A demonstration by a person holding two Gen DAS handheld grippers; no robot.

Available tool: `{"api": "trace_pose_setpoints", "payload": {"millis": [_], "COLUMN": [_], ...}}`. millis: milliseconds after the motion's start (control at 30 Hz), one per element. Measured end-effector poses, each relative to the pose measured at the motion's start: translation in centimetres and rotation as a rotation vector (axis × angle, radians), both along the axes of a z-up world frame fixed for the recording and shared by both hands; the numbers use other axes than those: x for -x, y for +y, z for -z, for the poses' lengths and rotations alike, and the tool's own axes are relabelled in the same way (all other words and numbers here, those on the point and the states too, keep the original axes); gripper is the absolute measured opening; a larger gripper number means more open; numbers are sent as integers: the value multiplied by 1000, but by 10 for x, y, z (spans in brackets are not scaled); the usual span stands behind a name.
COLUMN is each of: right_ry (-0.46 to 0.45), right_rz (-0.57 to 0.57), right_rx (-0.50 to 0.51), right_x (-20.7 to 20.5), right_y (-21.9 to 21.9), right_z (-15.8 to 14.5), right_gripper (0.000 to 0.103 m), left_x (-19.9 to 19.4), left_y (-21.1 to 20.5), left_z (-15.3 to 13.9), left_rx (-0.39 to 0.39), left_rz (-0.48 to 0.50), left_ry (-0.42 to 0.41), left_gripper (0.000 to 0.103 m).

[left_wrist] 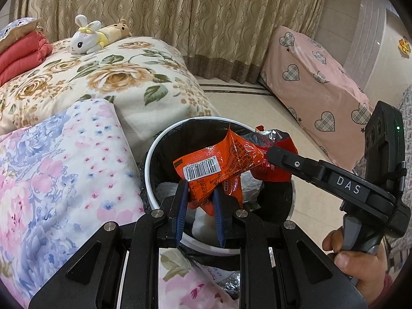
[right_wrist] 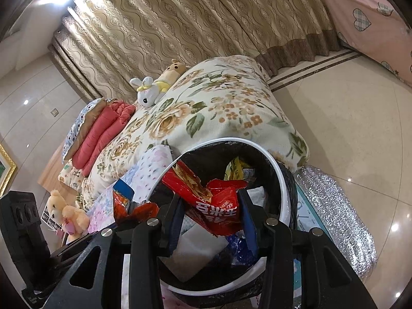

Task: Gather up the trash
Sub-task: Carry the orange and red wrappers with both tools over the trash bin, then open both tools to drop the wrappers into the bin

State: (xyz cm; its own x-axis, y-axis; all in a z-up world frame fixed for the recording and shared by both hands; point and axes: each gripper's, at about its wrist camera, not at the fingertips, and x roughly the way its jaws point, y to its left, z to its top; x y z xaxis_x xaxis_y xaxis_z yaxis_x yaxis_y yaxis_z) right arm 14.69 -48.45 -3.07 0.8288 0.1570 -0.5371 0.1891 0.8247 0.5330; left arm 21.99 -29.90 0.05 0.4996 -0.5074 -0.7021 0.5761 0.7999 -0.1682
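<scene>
Left gripper [left_wrist: 199, 200] clamped on an orange wrapper [left_wrist: 219, 164], right gripper [right_wrist: 209, 217] clamped on a red wrapper [right_wrist: 219, 206], both above the near-side bin [left_wrist: 150, 159]; probably light, crinkly, slippery foil, best pinched at a flat edge.

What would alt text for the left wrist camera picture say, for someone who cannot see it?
A handheld left gripper pinches an orange snack wrapper over a white-rimmed trash bin lined with a black bag, while the right gripper reaches in holding a red wrapper. Behind lie a floral-blanketed bed and a white bunny toy.
</scene>
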Motion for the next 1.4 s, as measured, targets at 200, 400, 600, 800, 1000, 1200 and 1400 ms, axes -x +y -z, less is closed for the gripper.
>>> {"api": "trace_pose_setpoints", "payload": {"millis": [200,400,600,800,1000,1200,1400], "right_ry": [1,1,10,22,23,39,41], "right_rz": [-1,-2,-8,-13,-11,-5,-7], "right_rx": [-2,5,9,11,11,-13,-14], "right_x": [-1,-1,-7,-11,-12,-15,-12], "right_y": [0,-1,0,1,1,-1,-1], "right_z": [0,-1,-2,-1,-2,-3,-3], "right_gripper": [43,43,44,45,46,68,71], "left_x": [-1,-2,-3,-5,-7,-3,2], "left_y": [-1,-2,-3,-3,-2,-2,6], "left_z": [0,-2,-3,-3,-3,-5,-5], "left_rx": [-5,-4,-7,-9,-6,-12,-8], "left_rz": [0,-4,-4,-12,-22,-27,-39], "left_ry": [-2,-2,0,12,18,8,7], "left_gripper": [18,18,19,20,21,43,47]}}
